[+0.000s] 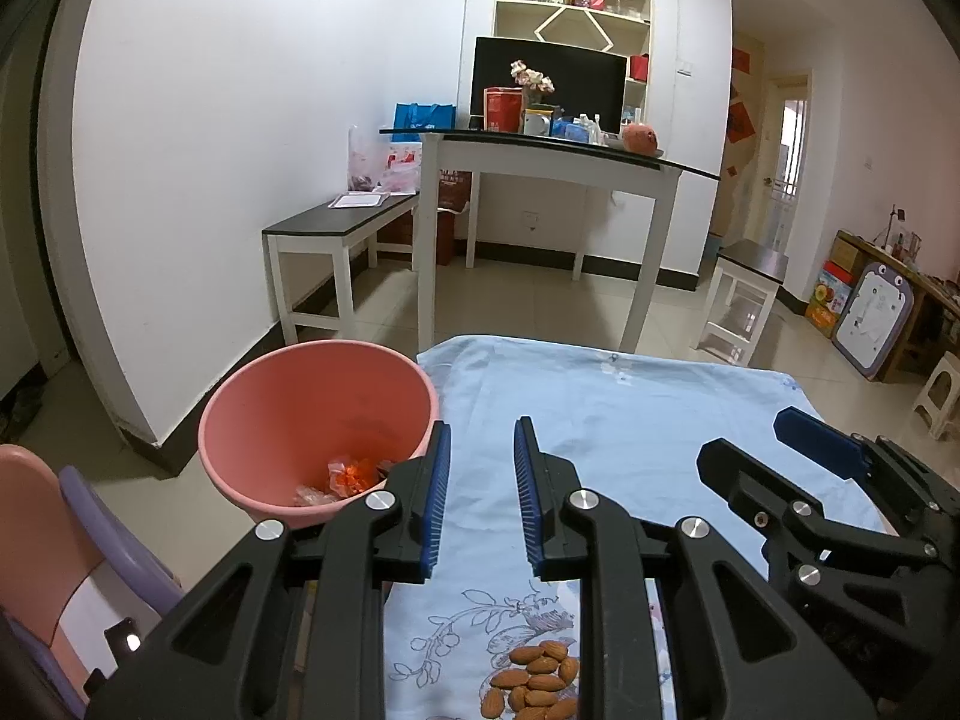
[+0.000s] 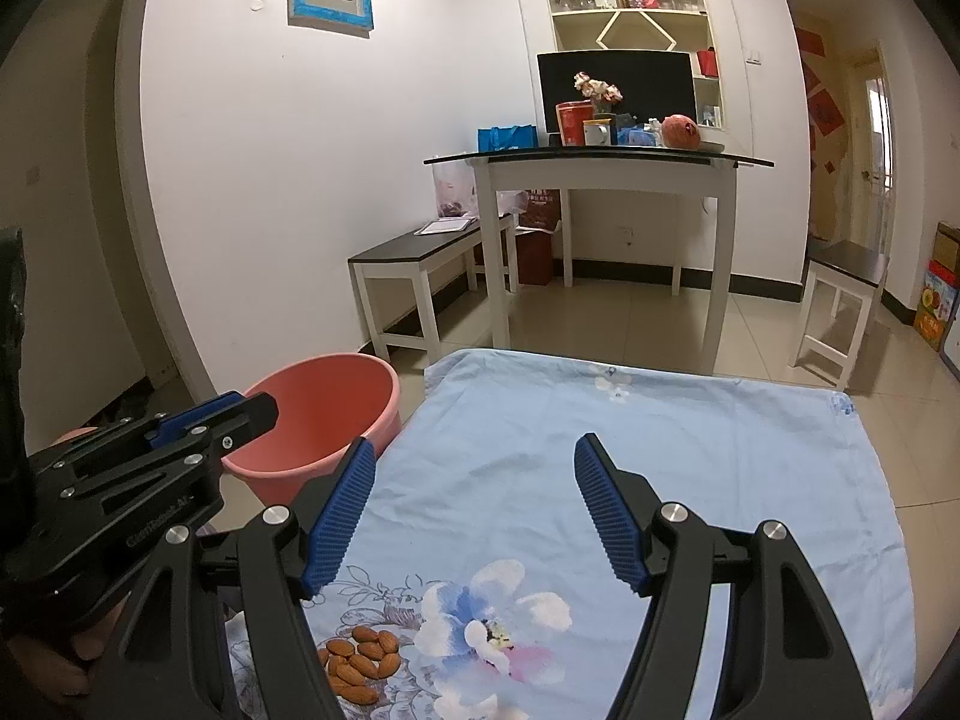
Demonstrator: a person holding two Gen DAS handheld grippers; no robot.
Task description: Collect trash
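Two hand-held grippers above a table covered by a light blue floral cloth, with a pink bucket standing just off the cloth's left edge. The left gripper has its jaws parted by a moderate gap and holds nothing; its left finger overlaps the bucket's near rim in the left wrist view, though contact cannot be confirmed. The right gripper is spread wide and is likewise empty, poised over bare cloth. The collected trash, an orange wrapper and a clear crumpled one beside it, lies at the bottom of the bucket. The only loose items visible on the cloth are the almonds, a small heap near the bases of both grippers; no further trash can be seen on the cloth, so the task appears near its end. Risks from this position: the left finger, being close to the rim, could knock or tip the light bucket if swung leftward; the two grippers sit near one another and could collide if brought together; either gripper, if lowered carelessly, could scatter the almonds or snag and drag the loose cloth; and the almonds might be mistaken for trash, which the task sentence does not settle.
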